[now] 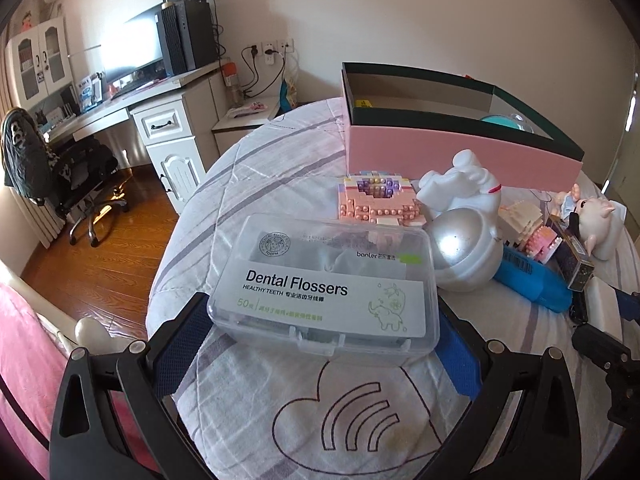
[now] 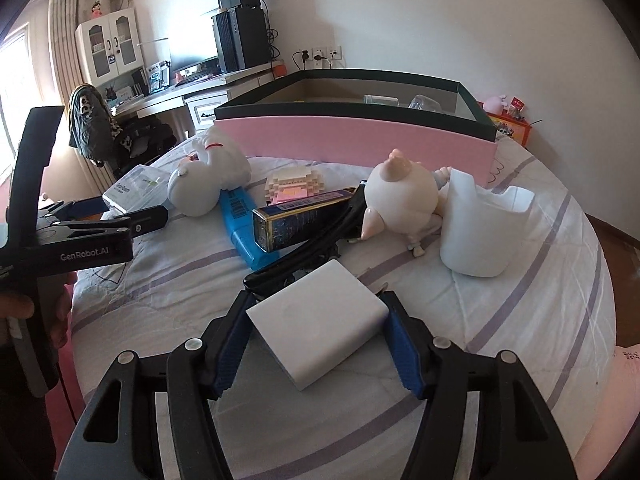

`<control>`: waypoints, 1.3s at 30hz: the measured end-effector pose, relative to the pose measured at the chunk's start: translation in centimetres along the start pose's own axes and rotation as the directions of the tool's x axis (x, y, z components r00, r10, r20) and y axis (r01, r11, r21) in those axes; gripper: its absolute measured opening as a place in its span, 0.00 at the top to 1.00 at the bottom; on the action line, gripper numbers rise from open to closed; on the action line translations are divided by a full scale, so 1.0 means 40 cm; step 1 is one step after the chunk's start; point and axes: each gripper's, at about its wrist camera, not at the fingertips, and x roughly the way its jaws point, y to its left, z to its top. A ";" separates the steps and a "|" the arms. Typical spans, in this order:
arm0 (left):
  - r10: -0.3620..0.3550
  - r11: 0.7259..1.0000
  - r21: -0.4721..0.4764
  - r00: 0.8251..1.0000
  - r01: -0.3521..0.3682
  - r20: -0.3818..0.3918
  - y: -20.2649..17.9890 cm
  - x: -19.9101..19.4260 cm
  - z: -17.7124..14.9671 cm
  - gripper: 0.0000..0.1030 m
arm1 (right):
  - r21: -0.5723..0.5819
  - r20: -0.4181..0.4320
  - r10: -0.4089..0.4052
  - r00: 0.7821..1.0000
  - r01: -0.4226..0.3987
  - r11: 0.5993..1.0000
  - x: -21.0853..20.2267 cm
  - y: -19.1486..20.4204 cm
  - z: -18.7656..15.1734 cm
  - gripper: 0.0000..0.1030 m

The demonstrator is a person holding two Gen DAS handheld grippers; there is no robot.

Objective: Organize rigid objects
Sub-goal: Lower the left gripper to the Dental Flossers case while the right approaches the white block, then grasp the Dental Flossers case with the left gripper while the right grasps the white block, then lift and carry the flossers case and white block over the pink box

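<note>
Left tongs (image 1: 320,344) are sitting spread wide w/ the clear plastic dental-flosser case (image 1: 326,286) between the blue pads; the left pad is touching the case's corner, the right pad (image 1: 456,354) looks right at its edge, but actual contact there is hard to judge. The case is lying flat on the quilted white bed cover (image 1: 280,412).

Right tongs (image 2: 320,340) are sitting around the white rectangular charger block (image 2: 320,322), pads close against both sides; whether they are pressing or only beside it can't be told. The block is resting on the cover.

Behind the case, a pink building-brick model (image 1: 378,200), a white figurine on a silver dome (image 1: 466,240) and a blue flat packet (image 1: 532,276) are crowding together, each partly hiding the next. A dark box w/ gold edging (image 2: 304,220) is lying across the packet, and a black strap-like item under it is too tangled to identify. The pale pig-like toy (image 2: 400,192) is facing away, face hidden. The pink open box w/ dark rim (image 2: 360,140) is standing at the back; its contents are mostly hidden by the wall, only a teal-and-clear rounded thing (image 1: 508,122) is peeking out.
</note>
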 end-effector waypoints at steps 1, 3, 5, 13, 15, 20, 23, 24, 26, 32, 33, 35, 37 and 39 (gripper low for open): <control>-0.019 1.000 -0.002 1.000 0.019 0.006 0.001 0.001 -0.002 0.08 | 0.001 -0.002 0.001 1.000 -0.001 1.000 0.001 0.000 0.001 0.38; -0.026 1.000 -0.015 0.999 0.026 0.023 0.006 -0.002 -0.003 0.08 | 0.003 -0.001 0.003 1.000 -0.003 1.000 0.000 0.000 0.002 0.38; -0.019 0.999 -0.036 0.998 0.021 0.059 0.013 -0.018 -0.005 0.08 | 0.005 -0.002 0.005 1.000 -0.005 1.000 0.001 -0.002 0.003 0.37; -0.043 0.999 0.012 0.989 0.041 0.141 -0.021 -0.129 -0.010 0.08 | 0.016 0.039 -0.009 0.999 0.009 1.000 -0.029 0.003 0.012 0.37; -0.043 0.999 0.034 0.986 0.037 0.163 -0.037 -0.159 -0.011 0.08 | 0.016 0.067 -0.015 0.998 0.014 1.000 -0.049 0.005 0.016 0.37; -0.072 0.996 0.061 0.977 0.061 0.199 -0.071 -0.215 -0.014 0.08 | 0.019 0.111 -0.029 0.993 0.027 0.999 -0.090 0.005 0.025 0.37; -0.090 0.994 0.074 0.969 0.075 0.229 -0.095 -0.253 -0.008 0.08 | 0.019 0.140 -0.043 0.989 0.040 0.999 -0.119 0.006 0.030 0.37; -0.094 0.994 0.079 0.966 0.077 0.240 -0.103 -0.268 -0.003 0.08 | 0.020 0.162 -0.052 0.985 0.049 0.999 -0.134 0.006 0.033 0.37; -0.104 0.993 0.080 0.959 0.086 0.264 -0.114 -0.295 0.007 0.08 | 0.021 0.190 -0.065 0.980 0.062 0.998 -0.158 0.009 0.043 0.37; -0.098 0.994 0.074 0.922 0.076 0.374 -0.148 -0.387 0.076 0.08 | 0.023 0.326 -0.126 0.937 0.126 0.992 -0.248 0.016 0.096 0.37; -0.096 0.995 0.073 0.915 0.073 0.392 -0.153 -0.400 0.086 0.08 | 0.024 0.359 -0.134 0.924 0.134 0.991 -0.266 0.019 0.108 0.37; -0.080 0.996 0.058 0.895 0.061 0.438 -0.160 -0.430 0.107 0.08 | 0.030 0.414 -0.148 0.898 0.149 0.988 -0.295 0.026 0.131 0.37; -0.070 0.997 0.050 0.882 0.053 0.466 -0.165 -0.449 0.126 0.08 | 0.044 0.467 -0.166 0.869 0.165 0.985 -0.326 0.028 0.151 0.37; -0.060 0.998 0.039 0.872 0.047 0.486 -0.167 -0.460 0.146 0.08 | 0.052 0.498 -0.169 0.850 0.165 0.985 -0.347 0.024 0.173 0.37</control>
